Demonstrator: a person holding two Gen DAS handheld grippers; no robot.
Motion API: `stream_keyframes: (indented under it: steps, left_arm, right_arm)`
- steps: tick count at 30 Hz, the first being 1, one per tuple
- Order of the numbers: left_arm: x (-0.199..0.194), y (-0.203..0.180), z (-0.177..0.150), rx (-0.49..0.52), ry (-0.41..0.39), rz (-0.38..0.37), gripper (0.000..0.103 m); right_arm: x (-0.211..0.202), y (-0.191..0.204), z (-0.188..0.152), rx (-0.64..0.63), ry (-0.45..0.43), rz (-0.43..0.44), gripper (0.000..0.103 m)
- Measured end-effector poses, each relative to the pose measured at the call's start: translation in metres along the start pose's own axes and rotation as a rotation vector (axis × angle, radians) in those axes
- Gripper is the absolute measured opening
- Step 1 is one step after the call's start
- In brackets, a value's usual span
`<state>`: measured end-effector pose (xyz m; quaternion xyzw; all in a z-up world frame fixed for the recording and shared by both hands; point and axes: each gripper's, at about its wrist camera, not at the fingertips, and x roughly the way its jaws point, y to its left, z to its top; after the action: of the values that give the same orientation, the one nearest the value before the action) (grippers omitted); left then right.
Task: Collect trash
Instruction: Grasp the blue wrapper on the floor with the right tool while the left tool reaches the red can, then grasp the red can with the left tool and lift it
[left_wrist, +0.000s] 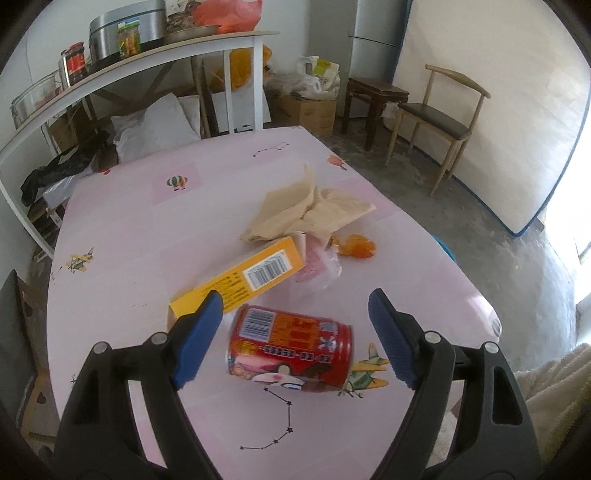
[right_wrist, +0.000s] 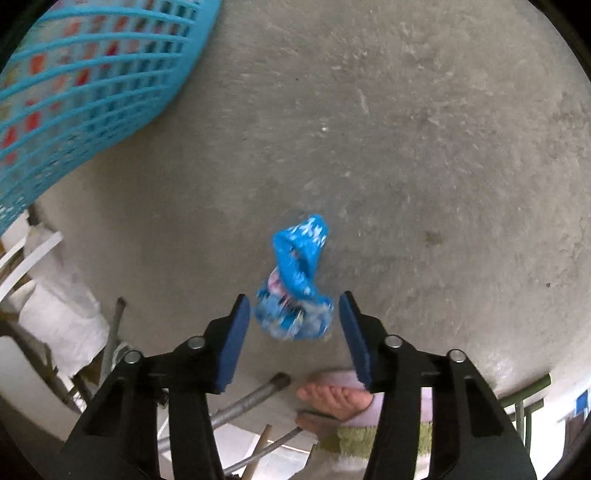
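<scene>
A red drink can (left_wrist: 290, 352) lies on its side on the pink counter (left_wrist: 122, 229), barcode up. At its eleven o'clock, just beside it, lies a long yellow carton (left_wrist: 240, 282), flat, barcode showing. Past the carton, toward one o'clock, sit a clear plastic wrapper (left_wrist: 317, 267), a scrap of orange peel (left_wrist: 356, 249) and crumpled tan paper (left_wrist: 306, 210). On the concrete floor lies a twisted blue wrapper (right_wrist: 295, 284); a blue mesh basket (right_wrist: 92, 85) stands at its ten o'clock.
</scene>
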<state>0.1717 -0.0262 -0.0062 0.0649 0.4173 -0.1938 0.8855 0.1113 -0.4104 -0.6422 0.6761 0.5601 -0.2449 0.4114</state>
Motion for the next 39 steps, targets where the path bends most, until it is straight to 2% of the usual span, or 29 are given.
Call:
stream_keyframes:
  steps: [4,8,10,12,16,19,23,29,34,39]
  left_arm:
    - [0.002,0.007,0.001,-0.021,-0.005,0.007,0.077]
    - [0.004,0.011,-0.001,-0.034,-0.005,0.003,0.077]
    - [0.003,0.009,-0.004,-0.017,0.001,-0.004,0.077]
    - [0.008,0.006,-0.007,0.001,0.032,-0.011,0.077]
    - [0.019,0.002,-0.014,-0.025,0.077,-0.045,0.077]
    - [0.02,-0.001,-0.018,-0.034,0.073,-0.063,0.077]
    - [0.018,-0.005,-0.022,0.01,0.055,-0.039,0.077]
    - [0.018,-0.014,-0.022,0.187,0.048,-0.001,0.078]
    - [0.015,-0.015,-0.024,0.228,0.033,-0.016,0.078]
    - [0.008,-0.011,-0.029,0.244,0.011,-0.065,0.078]
  right_arm:
    - [0.011,0.003,0.002,0.002,-0.014,-0.042,0.032]
    - [0.017,0.01,-0.001,0.013,-0.029,-0.068,0.029]
    - [0.017,0.014,-0.001,0.002,-0.028,-0.082,0.021]
    - [0.018,0.019,-0.003,-0.015,-0.034,-0.098,0.018]
    - [0.014,0.028,-0.003,-0.048,-0.042,-0.113,0.013]
    - [0.009,0.031,-0.004,-0.086,-0.048,-0.119,0.011]
    - [-0.004,0.033,-0.009,-0.135,-0.053,-0.093,0.011]
    - [-0.042,0.026,-0.035,-0.229,-0.053,-0.017,0.01]
    - [-0.097,0.007,-0.068,-0.325,-0.078,0.063,0.01]
    - [-0.176,-0.013,-0.094,-0.411,-0.114,0.156,0.01]
